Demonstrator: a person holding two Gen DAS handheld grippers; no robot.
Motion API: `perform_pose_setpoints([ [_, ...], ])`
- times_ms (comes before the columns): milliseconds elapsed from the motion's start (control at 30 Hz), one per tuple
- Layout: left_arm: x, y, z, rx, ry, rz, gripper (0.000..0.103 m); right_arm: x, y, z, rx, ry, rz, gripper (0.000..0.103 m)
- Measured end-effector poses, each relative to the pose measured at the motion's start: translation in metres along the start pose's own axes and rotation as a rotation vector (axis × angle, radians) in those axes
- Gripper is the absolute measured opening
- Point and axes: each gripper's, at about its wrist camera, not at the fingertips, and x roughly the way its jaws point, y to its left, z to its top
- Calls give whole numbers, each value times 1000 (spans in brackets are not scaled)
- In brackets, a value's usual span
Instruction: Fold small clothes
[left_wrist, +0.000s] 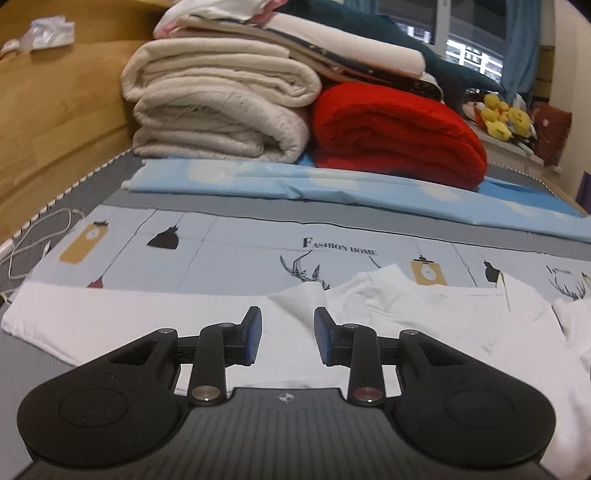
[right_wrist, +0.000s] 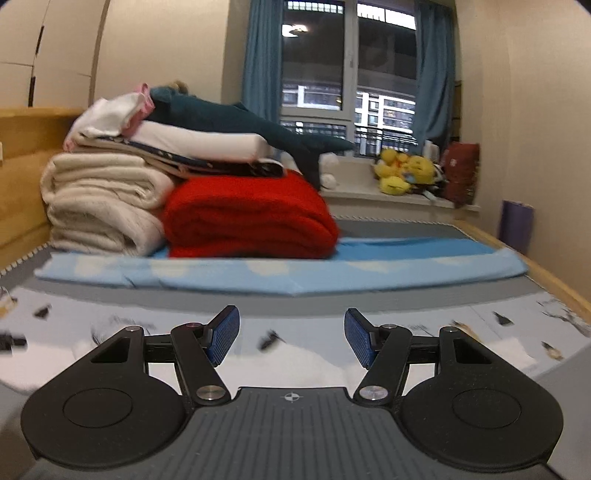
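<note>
A small white cotton garment (left_wrist: 424, 317) lies crumpled on the bed directly under and ahead of the left claw (left_wrist: 287, 334), its cloth spreading away to that claw's right, with a raised fold between the two blue-padded fingers (left_wrist: 255, 334). The left claw's fingers stand spread, gripping nothing. In the right wrist view the same white cloth (right_wrist: 317, 363) shows blurred beneath the right claw (right_wrist: 291, 338), whose blue ribbed pads (right_wrist: 223, 338) are parted wider, with nothing between them.

Under the garment lies a pale grey-blue printed bedsheet (left_wrist: 229, 236) with lamp and deer drawings and the words "Fashion home". Beyond both claws sits a folded sky-blue sheet with white patches (left_wrist: 332, 188), and on it a folded red fleece blanket (left_wrist: 399, 136) touching a stack of cream quilted blankets (left_wrist: 221, 107) to its left. A dark teal plush shark (right_wrist: 240, 122) rests on top of the pile. A wooden headboard (left_wrist: 55, 122) runs along the far left. Far ahead, yellow plush toys (right_wrist: 402, 171) sit on the windowsill below a dark window with blue curtains (right_wrist: 262, 59).

Both claws are held low and nearly level over the bed, pointing toward the window.
</note>
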Motion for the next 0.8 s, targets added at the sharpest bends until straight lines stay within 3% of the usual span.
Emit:
perform_pose_setpoints([
  [133, 5, 10, -2, -38, 22, -11, 36, 30, 24, 9, 6, -5, 57, 64],
  [233, 12, 17, -5, -65, 53, -6, 36, 44, 31, -8, 5, 2, 69, 64],
  [333, 22, 25, -7, -94, 77, 2, 36, 62, 38, -21, 36, 118, 72, 59],
  [467, 34, 41, -9, -140, 99, 13, 36, 69, 41, -11, 61, 123, 141, 56],
  [500, 37, 46, -9, -150, 105, 16, 36, 69, 41, -10, 55, 110, 144, 53],
  [633, 50, 73, -14, -183, 126, 53, 36, 79, 41, -7, 86, 124, 156, 19],
  [800, 63, 133, -21, -324, 151, 109, 37, 90, 41, -8, 94, 136, 156, 17],
])
